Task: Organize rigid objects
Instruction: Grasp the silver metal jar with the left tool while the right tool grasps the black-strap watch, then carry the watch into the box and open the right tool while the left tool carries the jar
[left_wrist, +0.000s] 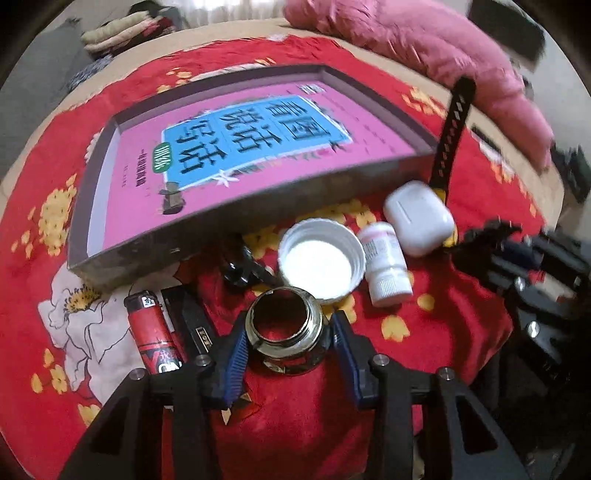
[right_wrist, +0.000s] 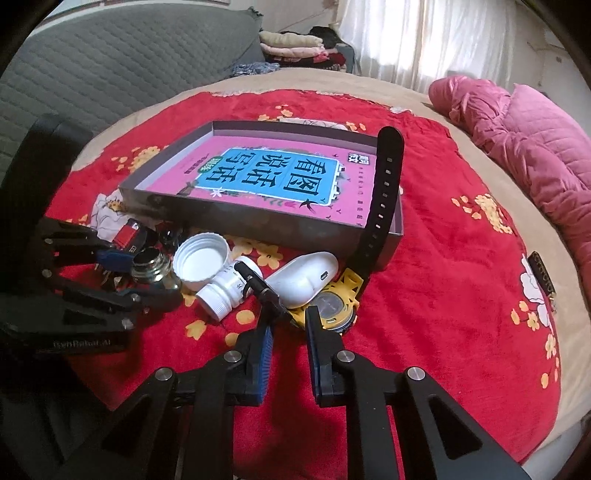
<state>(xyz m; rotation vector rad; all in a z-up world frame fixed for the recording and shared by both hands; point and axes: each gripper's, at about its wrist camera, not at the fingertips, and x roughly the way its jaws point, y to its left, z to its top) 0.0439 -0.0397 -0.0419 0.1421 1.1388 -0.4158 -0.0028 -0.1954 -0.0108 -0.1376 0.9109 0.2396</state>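
On the red floral blanket (right_wrist: 443, 258), just in front of the shallow grey box (right_wrist: 258, 218), I'm at the pick-up step with both tools down among the clutter. Nothing loose has gone into the box yet; only a pink book (right_wrist: 280, 177) lies flat on its floor.

My right gripper (right_wrist: 288, 314) is clamped down narrow on the short black strap of the yellow wristwatch (right_wrist: 332, 306), right where the strap meets the case. The watch lies face up against the box's near corner, its long strap (right_wrist: 388, 177) leaning up over the box wall, and a white earbud case (right_wrist: 306, 277) rests partly on it.

My left gripper (left_wrist: 290, 319) straddles a small glass jar (left_wrist: 286, 336), a blue pad close on each side. I can't tell whether the pads are pressing on the glass. The jar stands upright and uncapped, with a threaded neck and dark inside. Its likely lid, a white screw cap (left_wrist: 319, 258), lies upturned just behind it, beside a tipped-over white pill bottle (left_wrist: 386, 266) and a red lighter (left_wrist: 151, 332).

Next, I judge, I should lift the watch straight up so the long strap clears the wall and the earbud case slides off gently, then carry it over into the box. The jar looks smooth and hard, so I'd want a firm, level squeeze before raising it.
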